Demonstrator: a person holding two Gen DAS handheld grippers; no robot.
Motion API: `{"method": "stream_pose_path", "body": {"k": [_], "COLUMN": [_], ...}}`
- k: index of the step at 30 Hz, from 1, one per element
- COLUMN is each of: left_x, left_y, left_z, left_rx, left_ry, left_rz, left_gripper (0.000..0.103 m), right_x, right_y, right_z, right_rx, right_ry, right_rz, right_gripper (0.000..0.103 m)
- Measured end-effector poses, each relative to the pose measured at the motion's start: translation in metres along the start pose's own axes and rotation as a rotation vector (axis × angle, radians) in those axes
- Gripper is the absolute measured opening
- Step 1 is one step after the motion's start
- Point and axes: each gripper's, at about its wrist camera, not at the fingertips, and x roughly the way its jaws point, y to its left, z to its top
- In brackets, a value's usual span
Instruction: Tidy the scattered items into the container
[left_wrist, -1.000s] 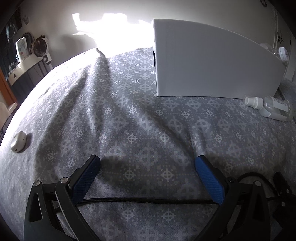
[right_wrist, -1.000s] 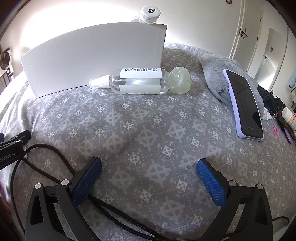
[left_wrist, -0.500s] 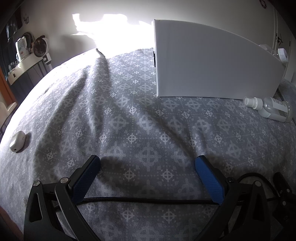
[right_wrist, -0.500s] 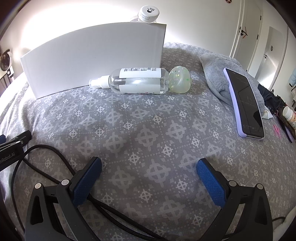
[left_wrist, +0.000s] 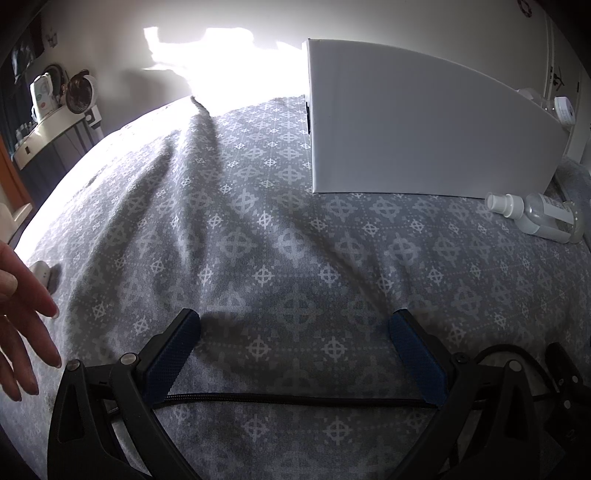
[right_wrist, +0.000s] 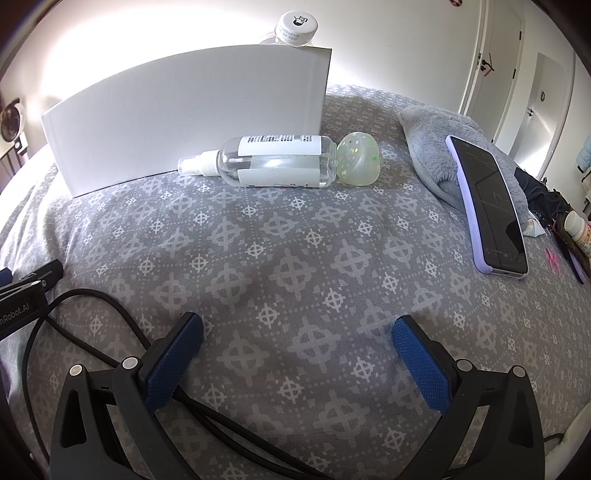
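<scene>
Your right claw (right_wrist: 297, 332) sits wide and empty low in the frame, as does your left claw (left_wrist: 293, 330). Ahead at upper centre, the spray bottle (right_wrist: 266, 160) lies sideways across your right claw's reach, touching the white box (right_wrist: 184, 118); the right claw is nearer.

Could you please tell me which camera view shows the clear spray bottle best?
The right wrist view: the spray bottle lies whole on its side in front of the white box, label and nozzle clear. The left wrist view catches it only small at the right edge, partly cut off.
</scene>
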Motion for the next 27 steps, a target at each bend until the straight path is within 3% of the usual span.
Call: {"method": "stream_pose_path", "body": {"k": [27], "left_x": [0.0036], "left_y": [0.0009], "left_z": [0.0010], "left_rx": [0.000], "left_ry": [-0.008], "left_rz": [0.002], "left_gripper": [0.103], "right_x": [-0.0021], "right_y": [0.0017], "right_z": [-0.0023], "right_rx": [0.000], "right_ry": [-0.001], "right_rz": [0.001], "right_gripper": [0.103]}}
